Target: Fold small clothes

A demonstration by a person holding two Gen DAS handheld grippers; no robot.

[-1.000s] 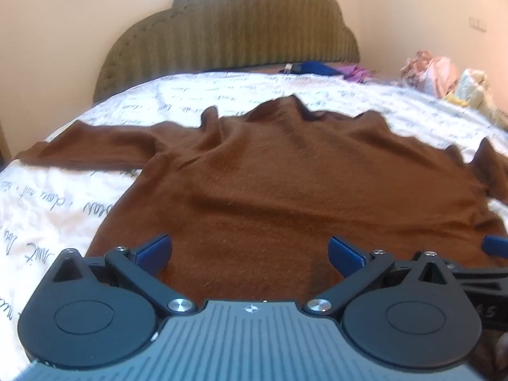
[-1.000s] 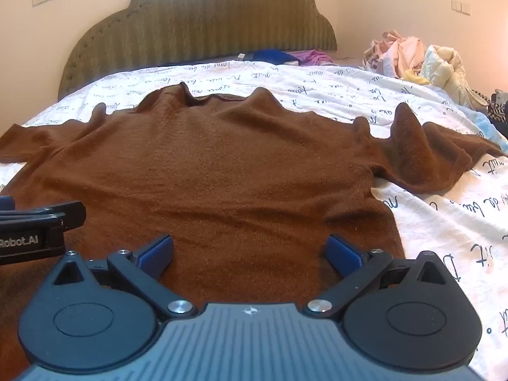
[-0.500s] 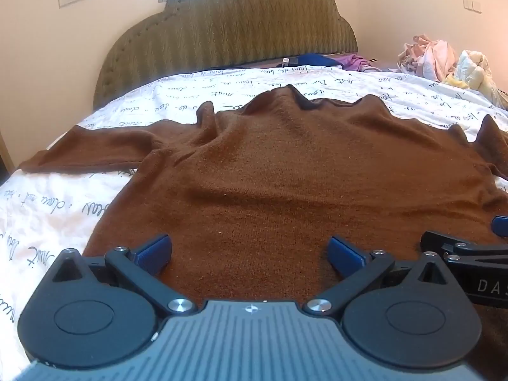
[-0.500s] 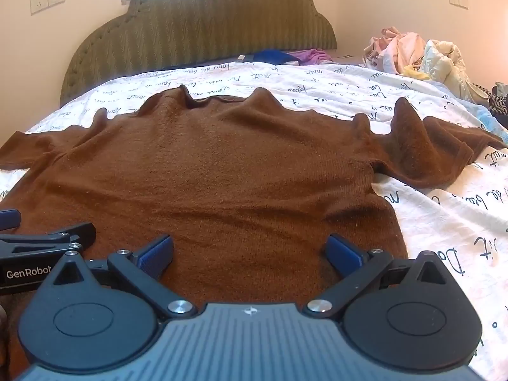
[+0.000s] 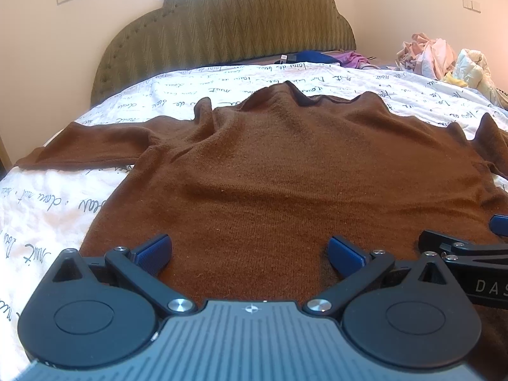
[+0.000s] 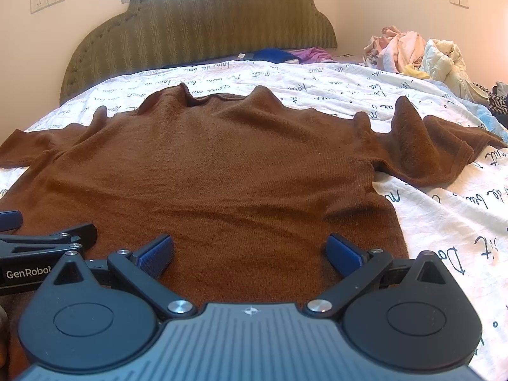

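The brown knit sweater (image 5: 285, 174) lies flat on the script-printed bedsheet (image 5: 47, 197), collar toward the green headboard (image 5: 228, 22). No fold is made yet; in my judgement the task is at its start. Its left sleeve (image 5: 85, 146) is spread outward and flat. My left gripper (image 5: 249, 250) hovers over the hem, jaws wide, holding nothing. My right gripper (image 6: 249, 250) sits just beside it, equally wide and empty. The right sleeve (image 6: 438, 149) is rumpled, with a raised peak. Both sleeves and the body remain to be folded.
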